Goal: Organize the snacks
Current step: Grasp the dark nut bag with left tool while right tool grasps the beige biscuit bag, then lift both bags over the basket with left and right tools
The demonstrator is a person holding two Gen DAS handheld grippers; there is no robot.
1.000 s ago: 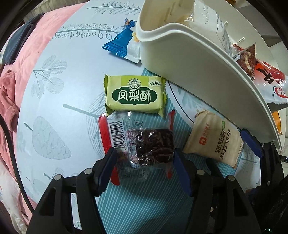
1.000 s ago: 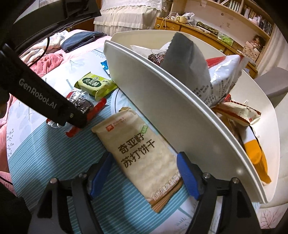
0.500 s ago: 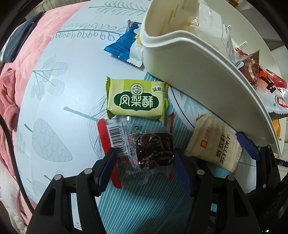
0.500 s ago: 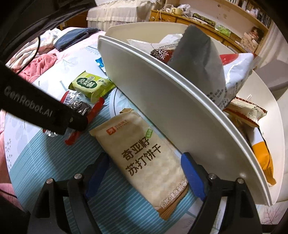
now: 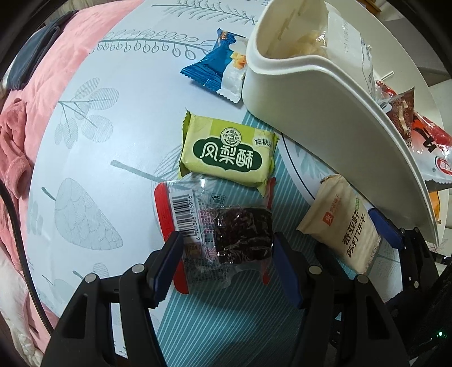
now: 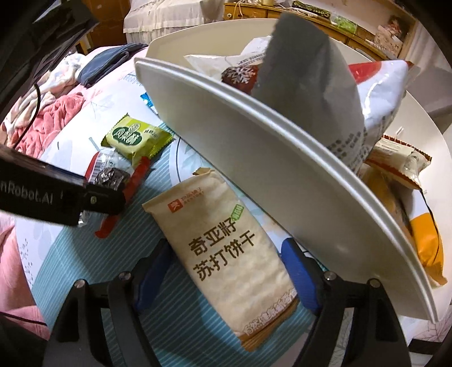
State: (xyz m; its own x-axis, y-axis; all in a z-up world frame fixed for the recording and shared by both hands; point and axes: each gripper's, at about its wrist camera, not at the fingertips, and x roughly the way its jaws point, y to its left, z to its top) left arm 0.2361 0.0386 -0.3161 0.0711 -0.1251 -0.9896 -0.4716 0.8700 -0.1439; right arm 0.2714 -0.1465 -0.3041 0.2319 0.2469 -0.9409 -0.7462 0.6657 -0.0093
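Note:
My left gripper (image 5: 226, 257) is open, its fingers on either side of a clear red-edged packet with a dark cake (image 5: 220, 228) lying on the table. A green pineapple-cake packet (image 5: 228, 152) lies just beyond it, and a blue packet (image 5: 217, 73) farther off. My right gripper (image 6: 223, 271) is open around a beige cracker packet (image 6: 226, 234), which also shows in the left wrist view (image 5: 341, 225). A white bin (image 6: 271, 161) beside it holds several snack bags; it shows in the left wrist view too (image 5: 319, 101).
The round table has a leaf-print cloth (image 5: 93, 141). Pink bedding (image 5: 34, 98) lies past its left edge. Wooden shelves (image 6: 339, 25) stand far behind the bin. The left gripper's black arm (image 6: 56, 194) crosses the right wrist view.
Both grippers have moved slightly forward and down over their packets. The packets have not moved.

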